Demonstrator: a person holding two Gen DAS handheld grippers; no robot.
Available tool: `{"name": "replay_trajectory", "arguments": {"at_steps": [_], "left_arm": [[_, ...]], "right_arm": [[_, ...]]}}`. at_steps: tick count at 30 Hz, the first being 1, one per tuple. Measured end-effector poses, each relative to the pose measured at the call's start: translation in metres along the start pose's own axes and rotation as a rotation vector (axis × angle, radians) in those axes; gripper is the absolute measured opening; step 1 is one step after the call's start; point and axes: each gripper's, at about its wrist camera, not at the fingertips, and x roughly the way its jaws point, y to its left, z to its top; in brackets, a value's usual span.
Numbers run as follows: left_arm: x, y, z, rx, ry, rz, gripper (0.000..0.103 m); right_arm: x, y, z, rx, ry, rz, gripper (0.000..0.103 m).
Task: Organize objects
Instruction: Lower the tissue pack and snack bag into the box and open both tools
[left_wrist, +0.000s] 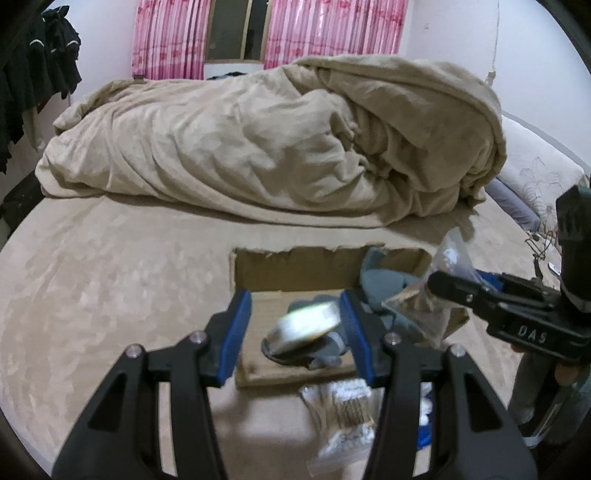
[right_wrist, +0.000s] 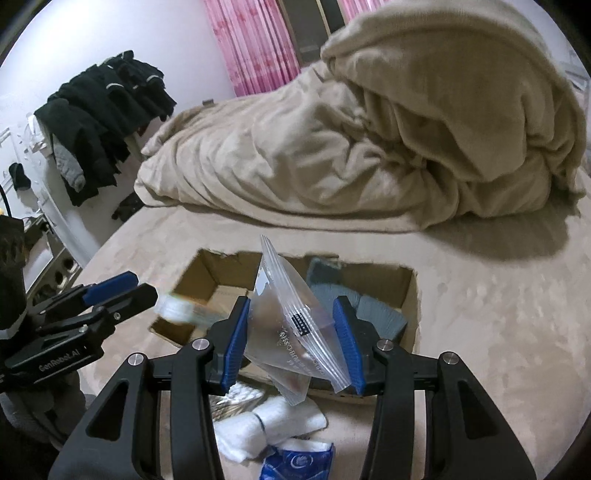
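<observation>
Nearest the right gripper (right_wrist: 291, 343), on the bed (right_wrist: 480, 332), lie a blue packet (right_wrist: 299, 461), a white cloth roll (right_wrist: 269, 424) and a bag of swabs (right_wrist: 240, 397), all just in front of the box (right_wrist: 410, 295). The right gripper's jaws stand fairly wide with a clear zip bag (right_wrist: 291, 314) between them; the bag's edges reach both blue pads, but whether it is pinched I cannot tell. The bag hangs tilted over the box's near wall.

The left gripper (left_wrist: 297, 332) has its jaws wide apart, and a blurred white-and-yellow item (left_wrist: 306, 319) sits between them above the open box (left_wrist: 295, 269), touching neither pad as far as can be seen. The swab bag (left_wrist: 343, 406) lies on the bed below it. Inside the box lie grey cloths (left_wrist: 384, 284).

Beyond the box, a heaped beige blanket (left_wrist: 277, 147) covers the far bed. Behind it hang pink curtains (left_wrist: 170, 37), with dark clothes (right_wrist: 103, 122) at the left.
</observation>
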Motion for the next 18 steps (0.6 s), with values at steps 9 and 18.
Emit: {"name": "replay_trajectory", "arguments": {"at_steps": [9,18], "left_arm": [[0.031,0.011,-0.012,-0.033,0.062,0.008,0.051],[0.022,0.005,-0.019,-0.026,0.078,-0.012,0.052]], "right_arm": [[0.037,-0.004,-0.006,0.012,0.043,-0.001,0.047],[0.059,-0.006,-0.016,0.005,0.083,-0.047,0.061]]}}
